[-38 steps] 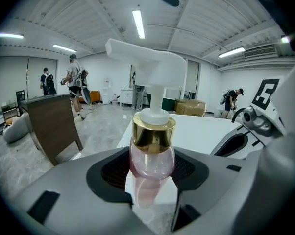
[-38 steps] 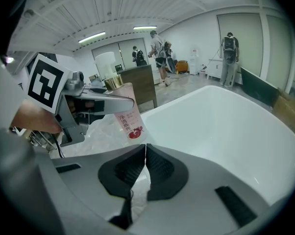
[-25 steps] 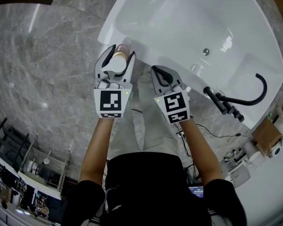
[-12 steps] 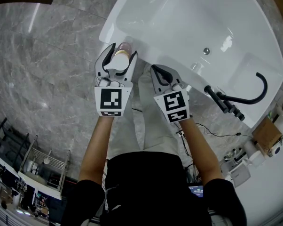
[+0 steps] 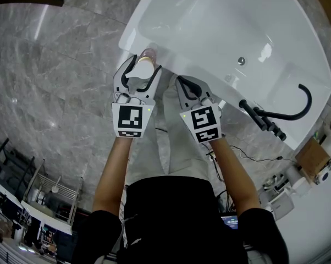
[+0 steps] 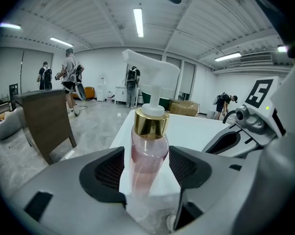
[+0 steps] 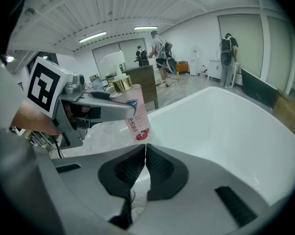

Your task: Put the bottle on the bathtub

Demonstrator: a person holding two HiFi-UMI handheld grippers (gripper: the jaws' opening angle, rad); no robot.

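The pink bottle (image 5: 145, 56) with a gold collar and white pump stands upright on the corner rim of the white bathtub (image 5: 133, 39). My left gripper (image 5: 141, 68) reaches around it. In the left gripper view the bottle (image 6: 148, 155) rises between the two pads, and the jaws have just been opening, so narrow gaps show on both sides. My right gripper (image 5: 186, 87) hangs just to the right, near the tub's edge, shut with nothing in it. The right gripper view shows its tips (image 7: 145, 151) closed together, with the bottle (image 7: 136, 112) and the left gripper beyond them.
A black faucet (image 5: 281, 117) curves over the tub's right end. Grey marble floor (image 5: 55, 81) lies to the left. Boxes and cables (image 5: 311, 158) sit at the far right. Several people stand far off across the room (image 6: 69, 75), and a brown cabinet (image 6: 44, 121) stands near the tub.
The left jaws have spread wider around the bottle, which stays standing on the tub rim. The right gripper has kept still.
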